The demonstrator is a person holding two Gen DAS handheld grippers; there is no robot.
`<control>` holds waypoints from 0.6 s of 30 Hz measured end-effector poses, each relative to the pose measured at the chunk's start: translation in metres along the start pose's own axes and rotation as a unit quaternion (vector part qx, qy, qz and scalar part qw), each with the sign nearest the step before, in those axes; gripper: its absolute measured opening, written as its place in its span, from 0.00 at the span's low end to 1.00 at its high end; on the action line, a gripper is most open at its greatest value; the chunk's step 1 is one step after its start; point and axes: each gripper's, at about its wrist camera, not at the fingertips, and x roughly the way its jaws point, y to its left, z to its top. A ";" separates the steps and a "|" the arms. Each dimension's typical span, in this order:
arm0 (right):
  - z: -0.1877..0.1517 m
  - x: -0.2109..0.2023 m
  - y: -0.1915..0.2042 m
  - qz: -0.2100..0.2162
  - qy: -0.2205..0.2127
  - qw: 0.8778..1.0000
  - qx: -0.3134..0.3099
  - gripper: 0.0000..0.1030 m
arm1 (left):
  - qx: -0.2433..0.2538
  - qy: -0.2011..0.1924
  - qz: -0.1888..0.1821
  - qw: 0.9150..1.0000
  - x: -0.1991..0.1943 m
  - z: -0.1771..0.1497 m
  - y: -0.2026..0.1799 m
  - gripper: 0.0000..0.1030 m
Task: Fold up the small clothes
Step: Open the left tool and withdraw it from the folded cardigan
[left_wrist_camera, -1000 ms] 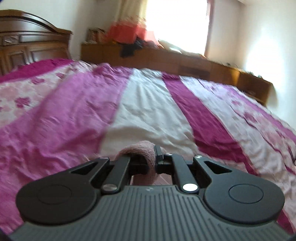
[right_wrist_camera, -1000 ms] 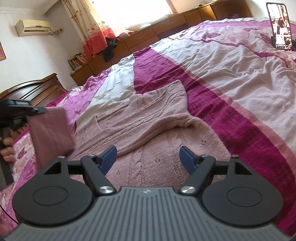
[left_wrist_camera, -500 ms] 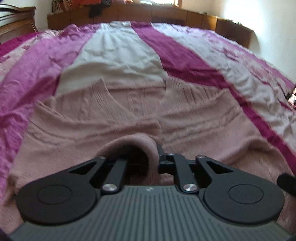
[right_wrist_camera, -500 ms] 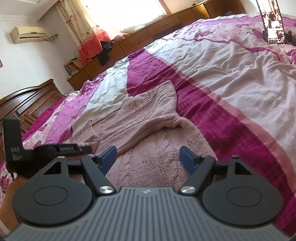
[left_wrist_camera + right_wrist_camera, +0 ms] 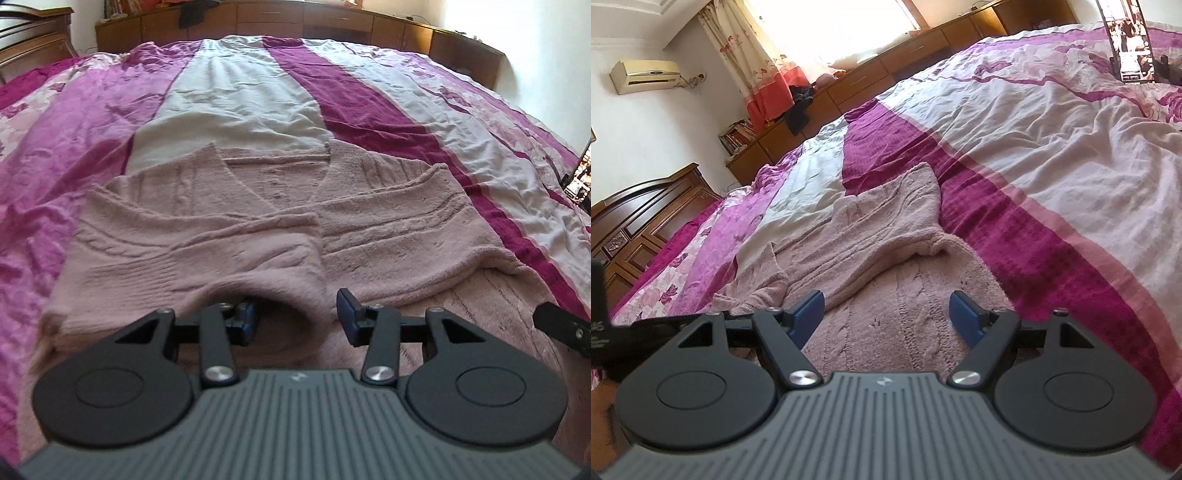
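A bed (image 5: 369, 96) with a striped magenta, pink and white cover (image 5: 1052, 155) fills both views, and a pink knitted sweater (image 5: 229, 236) lies flat on it with both sleeves folded across its front. The left gripper (image 5: 297, 314) hangs low over the near sleeve, its jaws released and apart with the sleeve's edge lying between them. The right gripper (image 5: 888, 314) is likewise spread wide and empty above the sweater's lower part.

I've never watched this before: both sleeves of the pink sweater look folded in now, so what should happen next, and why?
Probably lift the open left gripper clear: its jaws are apart and the sleeve already lies across the sweater.
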 end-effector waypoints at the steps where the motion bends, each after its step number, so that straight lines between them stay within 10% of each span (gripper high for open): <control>1: 0.000 0.000 0.001 0.001 0.000 1.000 0.000 0.78 | -0.003 0.001 0.003 1.000 -0.003 0.000 0.003 0.45; 18: 0.001 0.001 0.028 0.026 0.013 0.999 -0.029 0.78 | -0.048 -0.033 0.077 0.995 -0.066 -0.008 0.071 0.45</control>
